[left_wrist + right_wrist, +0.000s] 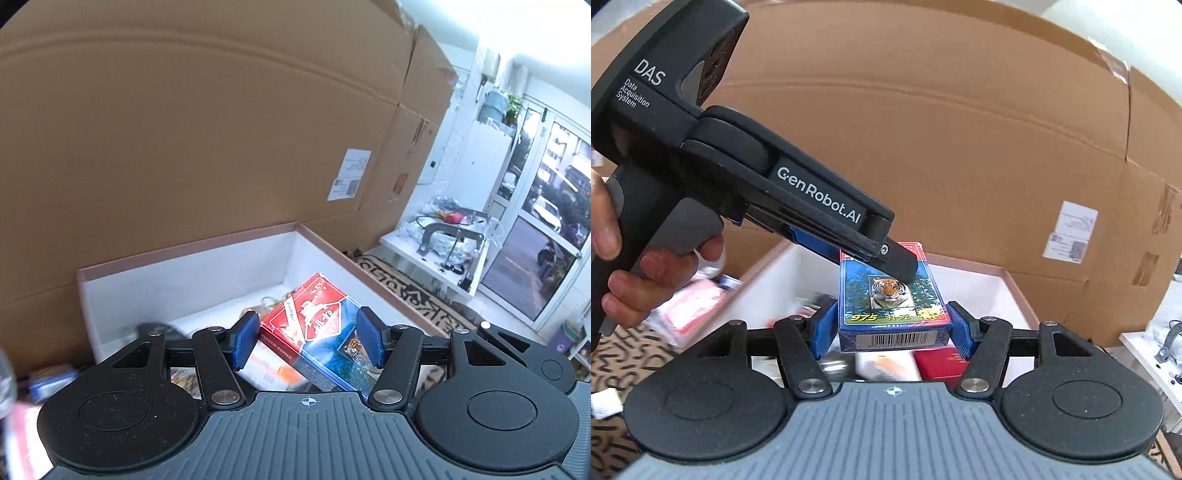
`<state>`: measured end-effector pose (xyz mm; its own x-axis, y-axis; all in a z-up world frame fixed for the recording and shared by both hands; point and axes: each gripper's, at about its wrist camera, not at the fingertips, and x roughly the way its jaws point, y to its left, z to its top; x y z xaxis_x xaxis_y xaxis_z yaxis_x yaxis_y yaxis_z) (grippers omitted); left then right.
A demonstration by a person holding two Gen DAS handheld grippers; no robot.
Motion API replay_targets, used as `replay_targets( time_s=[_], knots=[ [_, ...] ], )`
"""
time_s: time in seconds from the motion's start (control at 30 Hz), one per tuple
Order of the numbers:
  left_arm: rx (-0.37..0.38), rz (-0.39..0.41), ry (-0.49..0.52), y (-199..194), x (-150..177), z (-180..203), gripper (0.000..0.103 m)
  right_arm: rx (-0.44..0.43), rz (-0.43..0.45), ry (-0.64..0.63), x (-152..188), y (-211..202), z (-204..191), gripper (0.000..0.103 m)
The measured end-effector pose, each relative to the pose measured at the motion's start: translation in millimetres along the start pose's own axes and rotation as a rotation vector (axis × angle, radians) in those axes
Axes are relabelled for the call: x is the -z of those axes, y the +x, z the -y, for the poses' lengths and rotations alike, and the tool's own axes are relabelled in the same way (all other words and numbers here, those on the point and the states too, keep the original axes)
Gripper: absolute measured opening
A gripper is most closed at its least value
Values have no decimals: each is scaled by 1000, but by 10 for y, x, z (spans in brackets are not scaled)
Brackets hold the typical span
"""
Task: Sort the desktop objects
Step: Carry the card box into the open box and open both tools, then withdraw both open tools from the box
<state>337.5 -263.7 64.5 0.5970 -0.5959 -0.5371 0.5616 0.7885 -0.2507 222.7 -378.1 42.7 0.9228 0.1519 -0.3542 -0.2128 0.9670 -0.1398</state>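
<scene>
Both my grippers pinch one card box: my left gripper has its jaws clamped on its long sides, my right gripper on its barcode end, holding it above the open white storage box.

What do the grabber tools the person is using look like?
Each hand-held gripper is black with two blue, bumpy-textured pads, joined by black link arms with silver screws to two big round discs on a ribbed grey base. The left one, seen from the side, has a pistol-style grey and black handle and white lettering: "DAS Data Acquisition System" and "GenRobot.AI". No cables or sleeves show.
</scene>
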Motion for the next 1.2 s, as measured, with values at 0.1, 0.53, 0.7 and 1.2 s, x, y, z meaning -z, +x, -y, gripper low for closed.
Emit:
replay_targets(
  time_s=[0.1, 0.53, 0.7, 1.2],
  knots=[
    [17, -3, -30, 257, -79, -48, 62, 19, -15, -6, 8, 178, 169, 67],
    [-95, -47, -193, 547, 7, -364, 103, 137, -54, 21, 248, 356, 283, 93],
    [-105, -27, -173, 375, 49, -344, 103, 135, -35, 53, 266, 221, 187, 99],
    [-202, 156, -89, -874, 520, -88, 103, 139, 66, 129, 200, -581, -187, 102]
  ],
)
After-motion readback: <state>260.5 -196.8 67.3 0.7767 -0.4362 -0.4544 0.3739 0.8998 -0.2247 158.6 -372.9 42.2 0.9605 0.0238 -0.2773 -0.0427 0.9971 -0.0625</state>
